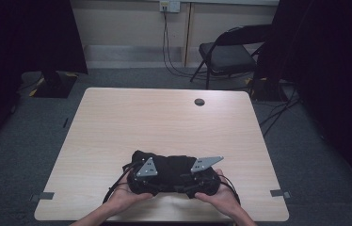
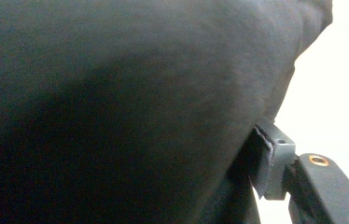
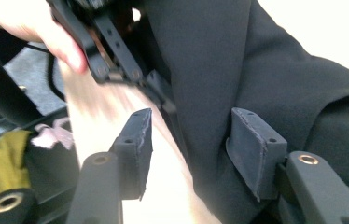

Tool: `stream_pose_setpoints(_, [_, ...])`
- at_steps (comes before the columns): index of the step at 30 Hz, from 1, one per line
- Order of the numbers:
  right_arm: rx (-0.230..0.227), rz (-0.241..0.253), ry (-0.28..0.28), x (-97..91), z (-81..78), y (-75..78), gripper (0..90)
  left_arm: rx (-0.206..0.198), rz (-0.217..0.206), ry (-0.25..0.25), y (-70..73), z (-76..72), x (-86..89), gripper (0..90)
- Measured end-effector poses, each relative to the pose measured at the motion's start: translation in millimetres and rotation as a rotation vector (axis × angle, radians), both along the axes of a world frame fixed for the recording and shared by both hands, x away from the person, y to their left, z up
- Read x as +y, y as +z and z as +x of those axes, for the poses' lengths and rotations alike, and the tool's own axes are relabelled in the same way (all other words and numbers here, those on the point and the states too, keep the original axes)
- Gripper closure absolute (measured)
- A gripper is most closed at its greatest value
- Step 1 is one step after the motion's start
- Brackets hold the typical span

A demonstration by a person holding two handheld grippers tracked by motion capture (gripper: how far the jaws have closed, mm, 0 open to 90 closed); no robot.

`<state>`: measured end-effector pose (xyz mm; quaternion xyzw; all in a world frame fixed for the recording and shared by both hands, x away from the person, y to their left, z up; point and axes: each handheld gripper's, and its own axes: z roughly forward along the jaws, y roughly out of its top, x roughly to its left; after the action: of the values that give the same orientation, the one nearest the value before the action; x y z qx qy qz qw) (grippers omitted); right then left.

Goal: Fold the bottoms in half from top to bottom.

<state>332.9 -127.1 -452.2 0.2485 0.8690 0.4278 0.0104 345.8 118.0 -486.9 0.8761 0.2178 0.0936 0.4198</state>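
A black garment (image 1: 172, 167) lies bunched near the front edge of a light wooden tabletop (image 1: 164, 117), between a person's two hands, seen from the high view. The left claw (image 1: 142, 181) is pushed into the garment's left end, its grey three-cornered plate showing above the cloth. In the left gripper view, dark fabric (image 2: 130, 102) covers most of the frame and lies against one padded jaw at lower right; the other jaw is hidden, so whether this claw grips the cloth or stands apart cannot be told. The right claw (image 3: 189, 149) stands with its jaws apart in the right gripper view: an edge of the black cloth (image 3: 210, 70) runs into the gap and lies against the right-hand pad, while the left-hand pad stands clear of it over bare tabletop. Beyond, the left hand (image 3: 28, 23) holds its gripper. A black folding chair (image 1: 228, 54) stands behind the tabletop by the wall.
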Motion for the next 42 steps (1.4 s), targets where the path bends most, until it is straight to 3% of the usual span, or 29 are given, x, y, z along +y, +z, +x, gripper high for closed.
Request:
stream_pose_setpoints(1, [-0.035,-0.053,-0.008,5.6,0.8,-7.9,49.9,-0.003,0.008,0.012,0.3,0.7,0.7,45.7])
stream_pose_setpoints(3, [-0.029,-0.061,-0.015,9.4,4.2,-11.9,50.5,-0.006,0.012,0.022,0.9,2.9,3.5,45.7])
stream_pose_setpoints(9, [-0.001,-0.023,-0.047,15.7,17.6,-18.8,51.5,0.019,-0.005,0.053,7.4,8.6,17.8,50.9])
stream_pose_setpoints(15, [0.05,0.028,-0.084,7.1,26.8,-23.2,67.0,0.049,-0.029,0.063,21.2,3.1,29.0,55.5])
stream_pose_setpoints(20, [0.022,-0.001,-0.094,10.3,23.8,-22.2,66.7,0.064,-0.005,0.08,23.3,-2.0,35.5,59.9])
stream_pose_setpoints(24, [0.017,0.0,-0.099,10.4,22.1,-22.6,66.2,0.047,0.018,0.116,20.4,-0.8,40.7,62.5])
stream_pose_setpoints(25, [0.012,0.0,-0.106,10.7,20.9,-22.9,65.6,0.062,-0.012,0.122,15.6,3.6,41.7,61.7])
stream_pose_setpoints(26, [0.006,-0.004,-0.109,11.4,20.0,-22.8,65.6,0.058,-0.013,0.123,14.4,6.2,40.3,61.2])
stream_pose_setpoints(31, [-0.007,-0.014,-0.147,13.3,18.0,-22.3,66.7,0.001,0.009,0.115,9.4,19.8,29.1,57.0])
stream_pose_setpoints(32, [-0.028,-0.032,-0.189,12.4,19.0,-22.0,66.9,0.005,0.0,0.109,9.8,22.3,28.8,56.7])
stream_pose_setpoints(35, [-0.041,-0.044,-0.222,8.9,22.0,-22.1,67.7,0.042,-0.033,0.113,17.6,21.3,34.3,56.0])
stream_pose_setpoints(37, [-0.041,-0.048,-0.226,7.6,22.6,-21.9,67.7,0.047,-0.043,0.113,20.5,19.3,36.1,55.4])
stream_pose_setpoints(39, [-0.03,-0.045,-0.256,-0.6,26.6,-22.0,67.7,0.081,-0.073,0.1,28.8,12.8,40.9,54.5])
stream_pose_setpoints(42, [-0.017,-0.042,-0.286,-5.8,28.8,-21.7,67.5,0.054,-0.094,0.082,43.4,5.3,46.3,54.3])
